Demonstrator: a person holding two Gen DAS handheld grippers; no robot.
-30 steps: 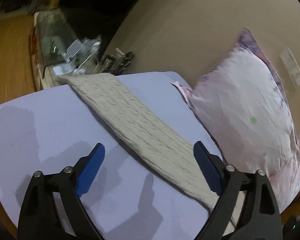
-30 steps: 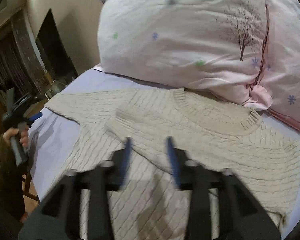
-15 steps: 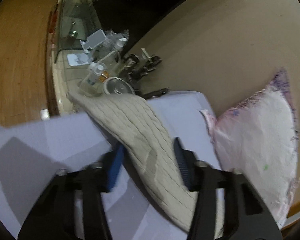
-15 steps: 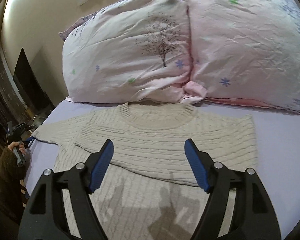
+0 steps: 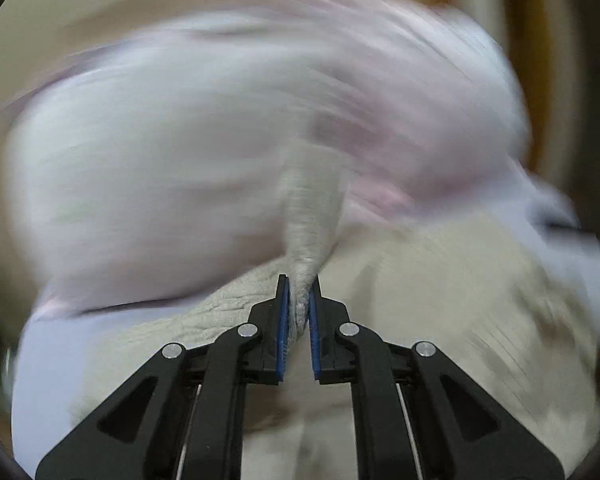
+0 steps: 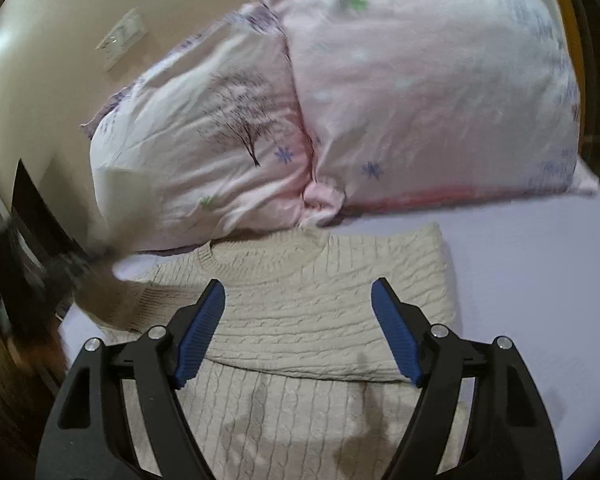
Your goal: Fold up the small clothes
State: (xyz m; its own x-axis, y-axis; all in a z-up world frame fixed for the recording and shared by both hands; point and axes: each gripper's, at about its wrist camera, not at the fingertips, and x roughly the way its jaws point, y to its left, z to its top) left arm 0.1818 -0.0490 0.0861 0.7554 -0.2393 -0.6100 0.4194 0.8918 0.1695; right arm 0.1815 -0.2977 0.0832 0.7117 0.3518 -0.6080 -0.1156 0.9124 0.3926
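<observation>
A: Bedsheet (image 6: pixel 540 280), pale lilac, was the working surface. Two pink pillows (image 6: pixel 420 92) with a tree print and small blue flowers leaned at its head against a beige wall (image 6: pixel 40 60). Dark furniture showed at the left edge of the right wrist view.

B: Sweater position?

A: Cream cable-knit sweater (image 6: pixel 320 292) lay flat on the sheet, neckline toward the pillows. Its right side was folded over the body, giving a straight edge near the right gripper (image 6: pixel 298 300). That gripper hung above the knit with fingers spread wide and nothing between the blue pads (image 6: pixel 198 338).

B: And the left?

A: Left gripper (image 5: pixel 298 296) had its pads nearly together, pinching a gathered ridge of the sweater's knit (image 5: pixel 308 216) that rose away from the fingertips. In the right wrist view the same fabric appeared lifted at the left edge of the sweater, smeared by blur.

B: Any writing or labels?

A: None legible. A white wall plate (image 6: pixel 122 38) was on the wall above the pillows; no markings could be read on it.

B: What was hard to make out?

A: Left wrist view was heavily motion-blurred: pillows and sheet were only streaks, and only the gripper and the pinched knit were sharp. The sweater's lower hem was cut off behind the right gripper's frame. The person's hand at far left in the right wrist view was a dark blur.
</observation>
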